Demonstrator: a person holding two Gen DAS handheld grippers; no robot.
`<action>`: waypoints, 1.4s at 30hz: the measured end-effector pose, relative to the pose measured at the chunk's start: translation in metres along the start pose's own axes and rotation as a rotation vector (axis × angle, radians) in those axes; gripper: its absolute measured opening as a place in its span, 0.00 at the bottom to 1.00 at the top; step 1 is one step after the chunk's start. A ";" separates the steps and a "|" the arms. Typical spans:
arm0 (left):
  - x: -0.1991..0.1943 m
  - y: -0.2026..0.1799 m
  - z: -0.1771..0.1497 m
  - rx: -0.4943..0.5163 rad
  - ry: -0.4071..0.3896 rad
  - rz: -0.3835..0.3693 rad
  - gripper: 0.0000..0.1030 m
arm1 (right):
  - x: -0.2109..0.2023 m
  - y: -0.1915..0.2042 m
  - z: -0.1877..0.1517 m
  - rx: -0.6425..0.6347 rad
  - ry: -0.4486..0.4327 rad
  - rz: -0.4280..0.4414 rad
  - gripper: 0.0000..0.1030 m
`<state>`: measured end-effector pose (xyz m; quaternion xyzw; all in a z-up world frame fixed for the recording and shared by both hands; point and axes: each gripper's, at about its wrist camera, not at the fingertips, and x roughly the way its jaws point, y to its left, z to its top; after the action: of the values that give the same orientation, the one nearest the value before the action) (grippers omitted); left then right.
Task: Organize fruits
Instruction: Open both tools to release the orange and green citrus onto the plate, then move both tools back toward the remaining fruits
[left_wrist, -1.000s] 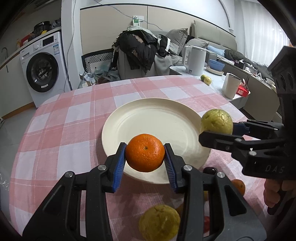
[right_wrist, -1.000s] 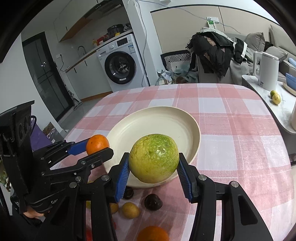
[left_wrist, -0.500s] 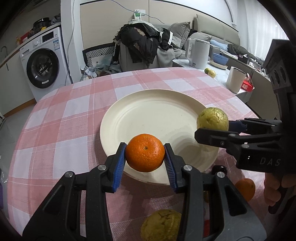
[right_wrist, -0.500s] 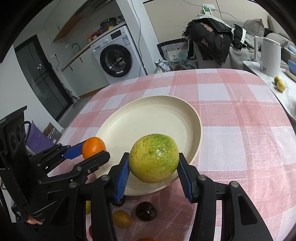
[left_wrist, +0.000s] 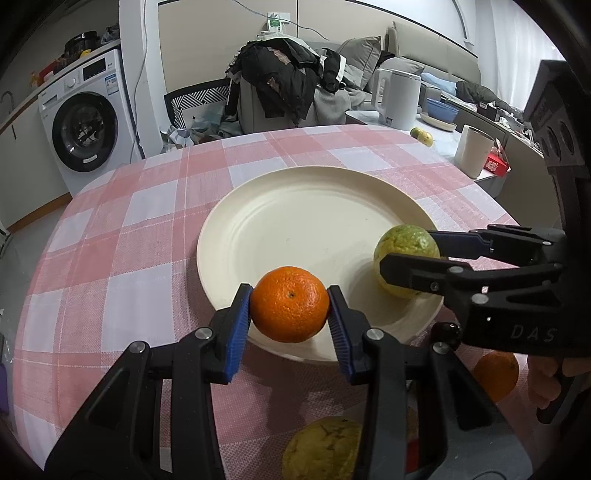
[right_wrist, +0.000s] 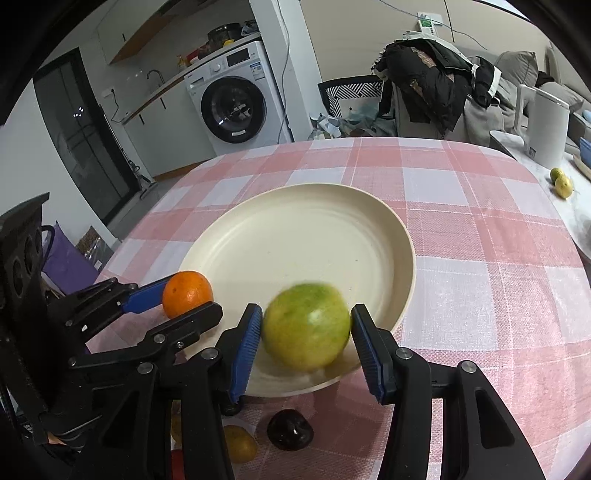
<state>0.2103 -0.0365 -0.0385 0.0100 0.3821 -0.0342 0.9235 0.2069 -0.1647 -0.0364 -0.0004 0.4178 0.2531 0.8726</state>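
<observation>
The green fruit, blurred, sits on the plate's near rim between the spread pads of the right tool, a gap showing on each side. Left of it, the left tool pinches an orange above the plate's near edge. Other fruit lies on the bench nearer than the plate.

A round orange sits low centre over the near rim of the cream plate, a blurred yellow-green fruit at the plate's lower-right edge.
</observation>
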 end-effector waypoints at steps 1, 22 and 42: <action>0.000 0.001 0.000 -0.001 0.001 0.001 0.36 | 0.000 -0.001 0.000 0.004 -0.001 0.003 0.51; -0.084 0.003 -0.023 -0.005 -0.147 0.018 0.99 | -0.067 -0.009 -0.032 0.014 -0.098 -0.066 1.00; -0.125 0.008 -0.067 -0.015 -0.101 0.031 0.99 | -0.072 0.021 -0.078 -0.137 0.021 -0.157 1.00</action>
<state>0.0753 -0.0189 0.0027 0.0075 0.3351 -0.0173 0.9420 0.1028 -0.1944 -0.0304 -0.0954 0.4075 0.2116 0.8832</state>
